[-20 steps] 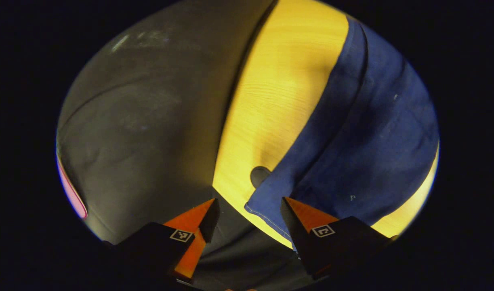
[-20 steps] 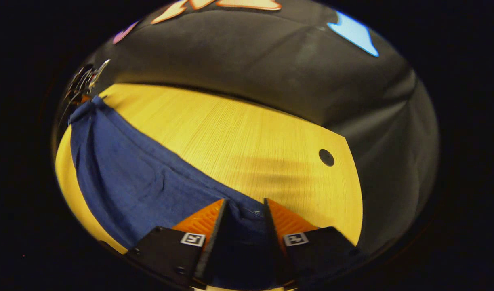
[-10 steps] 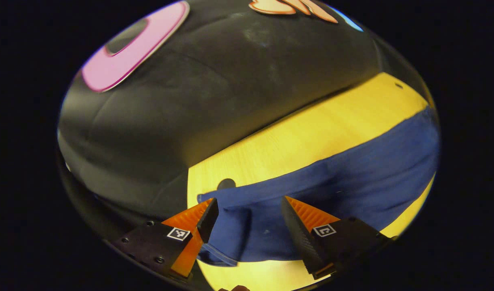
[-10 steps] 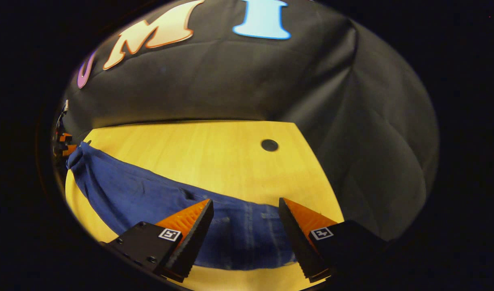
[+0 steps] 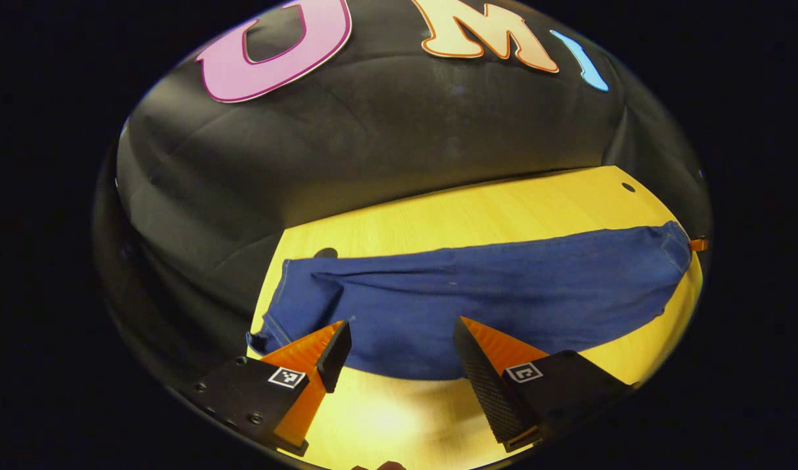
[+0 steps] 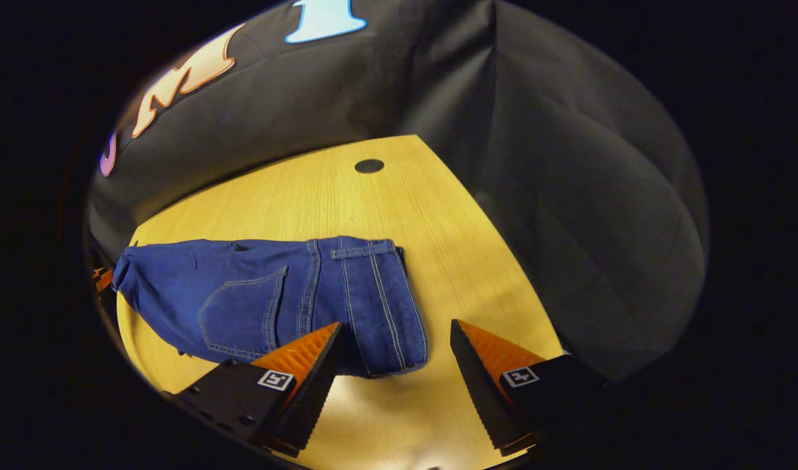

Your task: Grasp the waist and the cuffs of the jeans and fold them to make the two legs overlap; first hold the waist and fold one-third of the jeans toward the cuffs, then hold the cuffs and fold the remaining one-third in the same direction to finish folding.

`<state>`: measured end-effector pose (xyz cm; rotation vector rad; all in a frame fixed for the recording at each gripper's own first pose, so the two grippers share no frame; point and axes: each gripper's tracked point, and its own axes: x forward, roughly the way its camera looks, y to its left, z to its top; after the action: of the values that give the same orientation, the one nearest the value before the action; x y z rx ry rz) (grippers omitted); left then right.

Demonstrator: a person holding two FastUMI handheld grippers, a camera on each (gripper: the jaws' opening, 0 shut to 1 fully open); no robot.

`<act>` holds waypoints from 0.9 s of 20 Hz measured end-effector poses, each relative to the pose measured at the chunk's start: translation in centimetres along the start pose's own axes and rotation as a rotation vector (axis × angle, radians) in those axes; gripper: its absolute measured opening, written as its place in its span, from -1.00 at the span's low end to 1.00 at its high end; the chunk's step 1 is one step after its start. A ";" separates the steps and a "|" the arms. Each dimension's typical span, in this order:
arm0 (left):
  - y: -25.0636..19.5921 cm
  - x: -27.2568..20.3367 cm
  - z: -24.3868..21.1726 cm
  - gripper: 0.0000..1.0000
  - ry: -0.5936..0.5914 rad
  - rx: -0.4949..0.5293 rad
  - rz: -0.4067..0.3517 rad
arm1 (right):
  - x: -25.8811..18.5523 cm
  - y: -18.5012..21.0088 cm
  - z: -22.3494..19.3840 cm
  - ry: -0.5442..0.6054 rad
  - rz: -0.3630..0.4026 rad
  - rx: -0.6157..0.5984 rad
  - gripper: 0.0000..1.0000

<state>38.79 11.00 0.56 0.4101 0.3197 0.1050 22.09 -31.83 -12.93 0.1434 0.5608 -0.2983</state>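
Jeans (image 5: 503, 294) flat on wooden surface (image 5: 503, 205), long axis side to side across both views. Waist (image 6: 372, 287) ends near right tool (image 6: 395, 339), cuffs (image 5: 288, 307) near left tool (image 5: 402, 339). Both tools spread wide, holding nothing, above near edge.

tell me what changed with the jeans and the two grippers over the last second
The right gripper, shut on the waist end a second ago, let go and pulled back open. The left gripper, open throughout, also drew back from the cuff end. The jeans now lie flat on the table, legs overlapped, touched by neither gripper.
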 end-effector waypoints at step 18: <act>-3.1 -0.9 2.0 0.92 -0.011 -0.225 0.009 | 1.2 2.3 -1.4 -0.009 0.115 0.066 -0.94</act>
<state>38.70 7.29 1.30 0.1889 0.2916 0.1457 23.08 -29.67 -14.61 0.2373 0.5322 -0.2057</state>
